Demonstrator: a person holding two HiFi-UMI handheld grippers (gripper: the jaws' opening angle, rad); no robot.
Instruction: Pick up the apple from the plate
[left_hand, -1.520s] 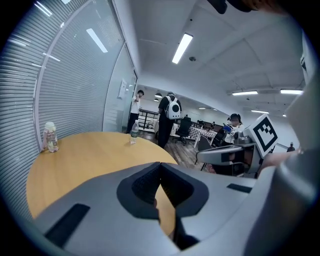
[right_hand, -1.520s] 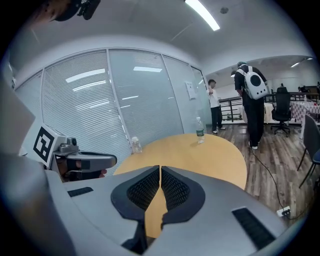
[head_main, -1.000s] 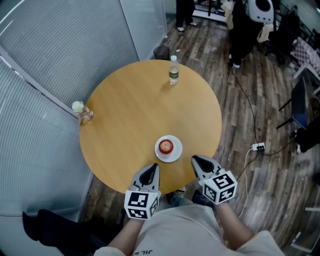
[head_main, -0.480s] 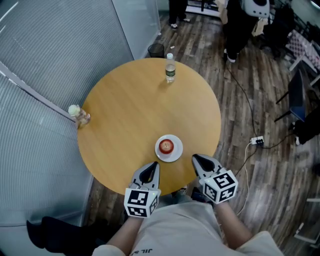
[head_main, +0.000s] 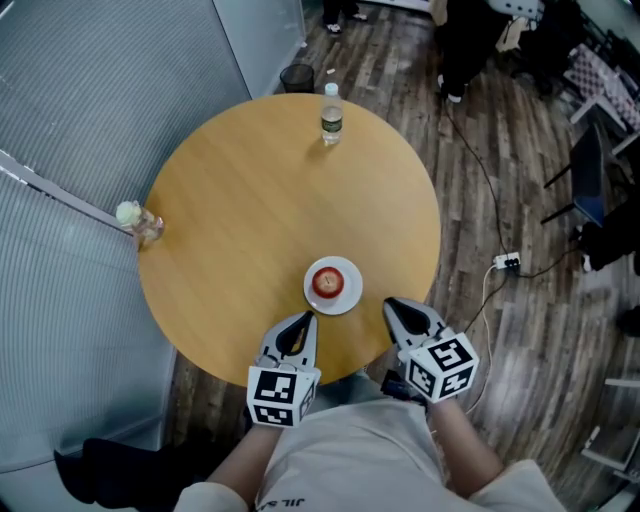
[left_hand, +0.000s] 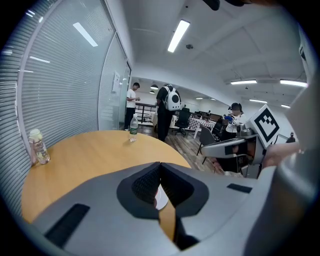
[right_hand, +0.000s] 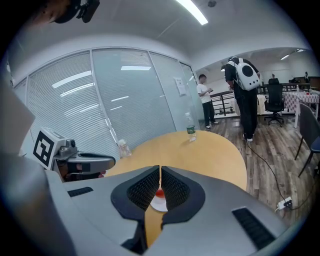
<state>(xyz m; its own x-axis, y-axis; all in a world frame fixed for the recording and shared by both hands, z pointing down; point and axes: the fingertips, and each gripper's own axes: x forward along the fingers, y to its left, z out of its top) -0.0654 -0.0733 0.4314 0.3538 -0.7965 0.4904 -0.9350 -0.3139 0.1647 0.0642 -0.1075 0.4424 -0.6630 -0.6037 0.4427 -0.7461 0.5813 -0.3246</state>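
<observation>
- The round red apple (head_main: 328, 283) sits in the middle of the small white round plate (head_main: 349, 299). Neither gripper touches it, so no part of the pick-up is done yet.
- The plate lies on the round light-wood table (head_main: 250, 210), near the edge closest to the person.
- The grey left gripper (head_main: 302, 324) hangs just short of the plate, on its near left side. Its jaws are pressed together with nothing between them.
- The grey right gripper (head_main: 396, 307) is near the plate's right side, apart from it. Its jaws are likewise closed and empty, and it points toward the apple.
- By my judgement the whole task remains: one gripper must spread its jaws, reach over the plate, close round the apple and lift it.
- A clear plastic bottle with a green label (head_main: 330, 117) stands at the table's far edge. A small clear jar (head_main: 133, 221) stands at its left edge. Both are well apart from the plate.
</observation>
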